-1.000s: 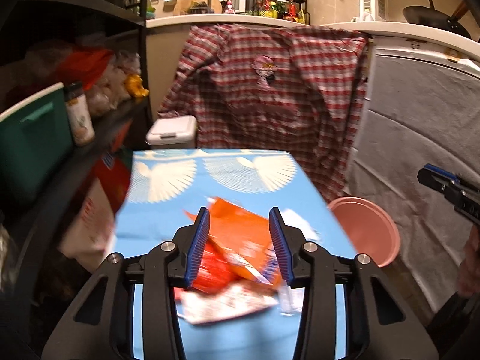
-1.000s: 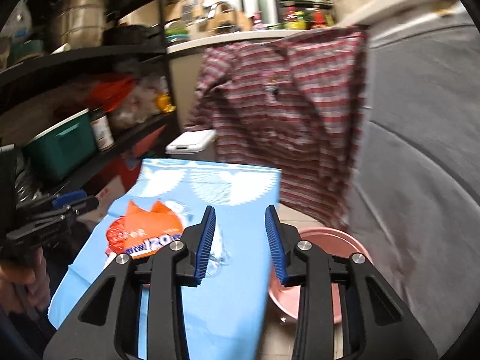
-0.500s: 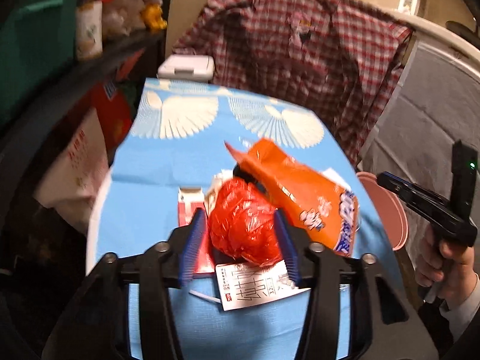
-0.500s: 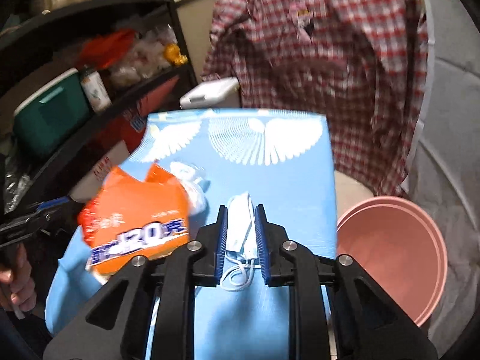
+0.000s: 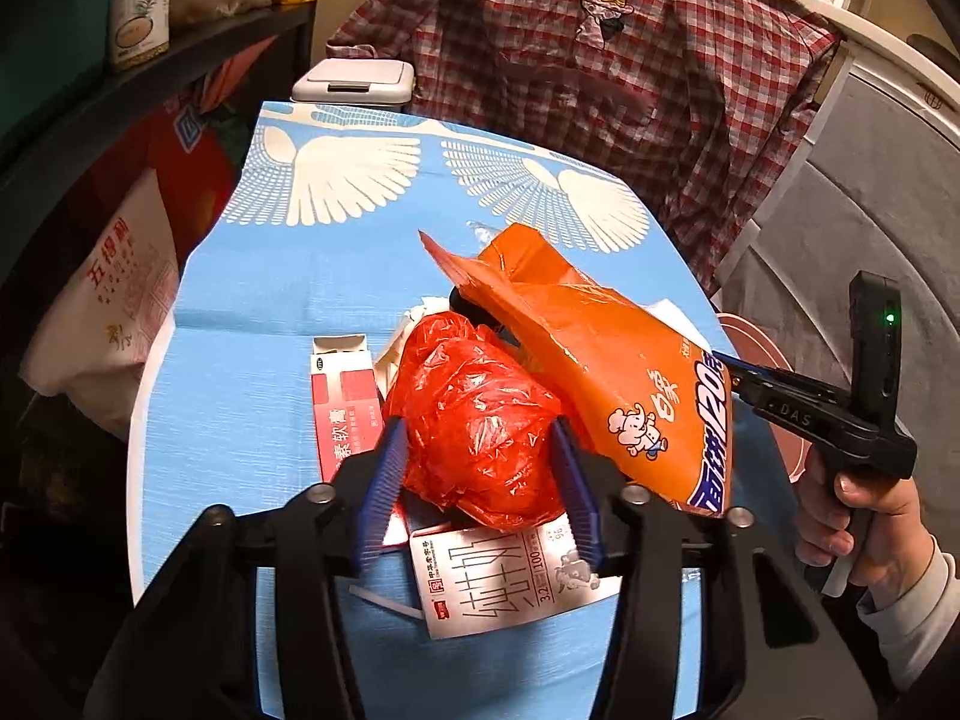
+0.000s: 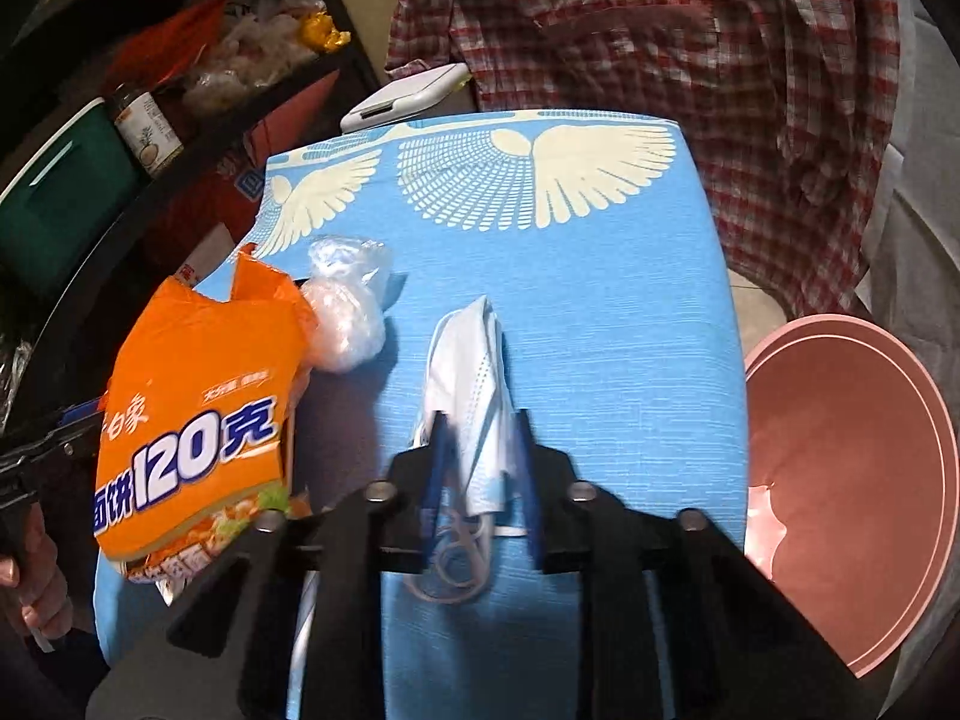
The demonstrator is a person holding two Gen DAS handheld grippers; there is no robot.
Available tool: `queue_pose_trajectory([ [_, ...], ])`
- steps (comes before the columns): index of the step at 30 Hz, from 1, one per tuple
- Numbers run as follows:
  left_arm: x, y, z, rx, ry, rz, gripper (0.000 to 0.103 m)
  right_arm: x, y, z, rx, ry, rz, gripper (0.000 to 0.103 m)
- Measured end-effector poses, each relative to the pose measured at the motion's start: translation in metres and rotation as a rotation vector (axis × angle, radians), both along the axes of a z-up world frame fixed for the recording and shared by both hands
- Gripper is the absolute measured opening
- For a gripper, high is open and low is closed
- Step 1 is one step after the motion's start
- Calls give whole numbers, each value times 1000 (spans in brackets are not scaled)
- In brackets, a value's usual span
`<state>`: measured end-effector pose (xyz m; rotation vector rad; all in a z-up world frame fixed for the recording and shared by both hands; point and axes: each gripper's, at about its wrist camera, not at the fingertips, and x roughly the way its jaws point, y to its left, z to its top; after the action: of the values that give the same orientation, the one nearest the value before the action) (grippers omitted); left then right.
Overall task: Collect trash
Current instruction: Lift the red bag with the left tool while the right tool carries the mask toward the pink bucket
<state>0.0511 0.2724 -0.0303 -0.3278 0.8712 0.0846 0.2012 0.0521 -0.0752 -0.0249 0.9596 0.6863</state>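
Observation:
My left gripper (image 5: 477, 456) has its jaws on both sides of a crumpled red plastic bag (image 5: 480, 414) on the blue cloth; whether they press it I cannot tell. An orange snack bag (image 5: 606, 372) leans beside it, over a red-and-white box (image 5: 342, 402) and a white milk carton (image 5: 510, 582). My right gripper (image 6: 480, 450) is shut on a white face mask (image 6: 474, 384) lying on the cloth. The orange bag (image 6: 198, 420) and a clear plastic wad (image 6: 348, 306) lie to its left.
A pink basin (image 6: 852, 480) sits low at the table's right edge. A plaid shirt (image 5: 588, 60) hangs behind the table. A white bin lid (image 5: 354, 81) is at the far end. Dark shelves (image 6: 120, 138) with jars stand on the left.
Both grippers came down to the table. The left jaws came around the red bag. The right jaws closed on the face mask.

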Motion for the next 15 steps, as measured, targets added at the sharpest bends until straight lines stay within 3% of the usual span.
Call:
queue_pose_trajectory([
  [3, -2, 0, 6, 24, -17, 10, 41, -3, -1, 7, 11, -17, 7, 6],
  [15, -28, 15, 45, 101, -97, 129, 38, -26, -23, 51, 73, -128, -16, 5],
])
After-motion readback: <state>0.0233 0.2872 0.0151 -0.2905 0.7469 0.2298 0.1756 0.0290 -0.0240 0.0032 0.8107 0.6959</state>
